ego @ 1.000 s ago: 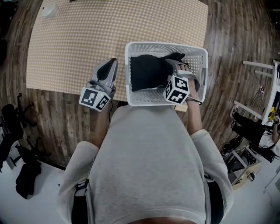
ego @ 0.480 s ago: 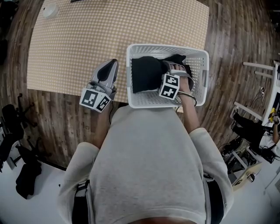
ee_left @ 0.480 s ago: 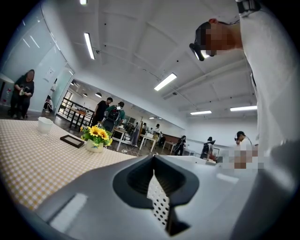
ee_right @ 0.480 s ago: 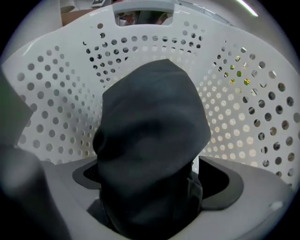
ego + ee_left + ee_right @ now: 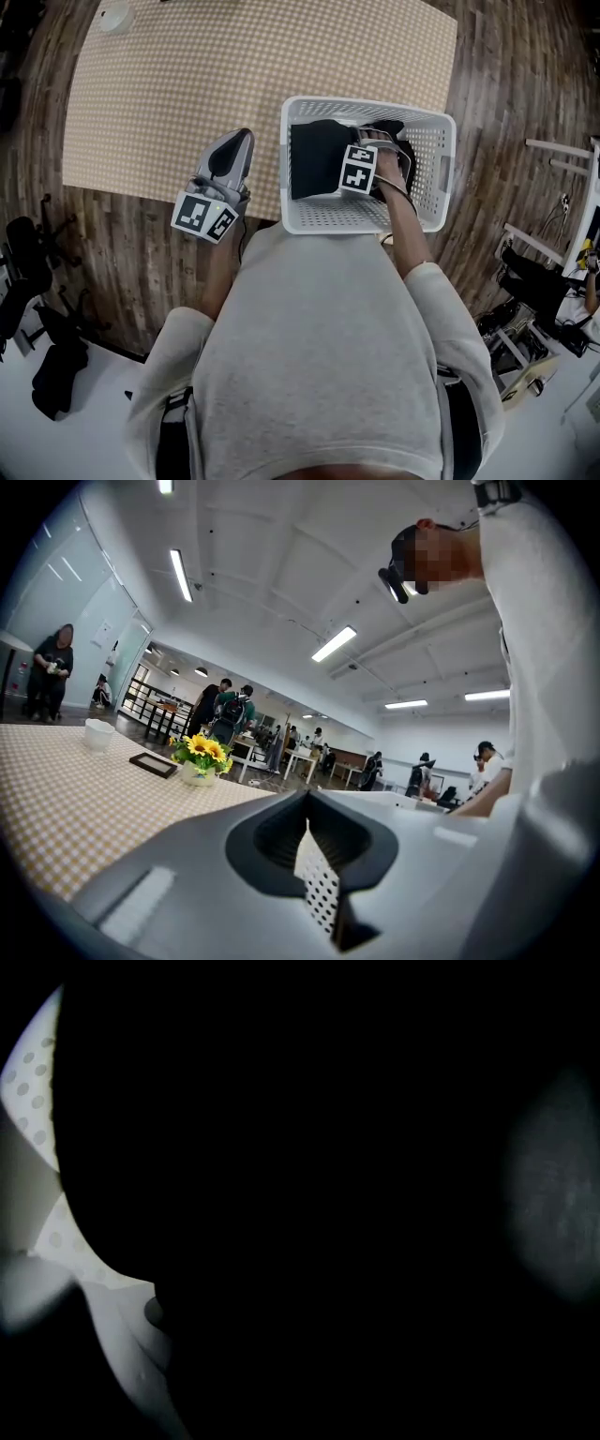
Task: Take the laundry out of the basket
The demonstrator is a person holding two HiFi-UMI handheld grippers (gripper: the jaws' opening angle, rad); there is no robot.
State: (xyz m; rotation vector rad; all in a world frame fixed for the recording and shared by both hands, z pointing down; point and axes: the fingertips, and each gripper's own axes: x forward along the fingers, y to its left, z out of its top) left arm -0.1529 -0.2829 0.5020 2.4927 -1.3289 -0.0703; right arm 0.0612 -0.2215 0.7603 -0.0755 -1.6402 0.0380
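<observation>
Overhead, the basket (image 5: 441, 178) sits at the table's (image 5: 187, 84) near edge, its long side running left-right, with black laundry (image 5: 317, 159) heaped in its left half. The right gripper (image 5: 368, 141) reaches into the heap. The left gripper (image 5: 241, 141) hangs just left of the basket, pointing forward. Left gripper view: jaws pressed together, empty. Right gripper view: laundry blacks out the jaws, so I cannot tell their state.

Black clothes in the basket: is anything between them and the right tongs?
Nothing visible does. The right tongs are down inside the white basket, right against the black clothes; their own view is almost all dark cloth.
</observation>
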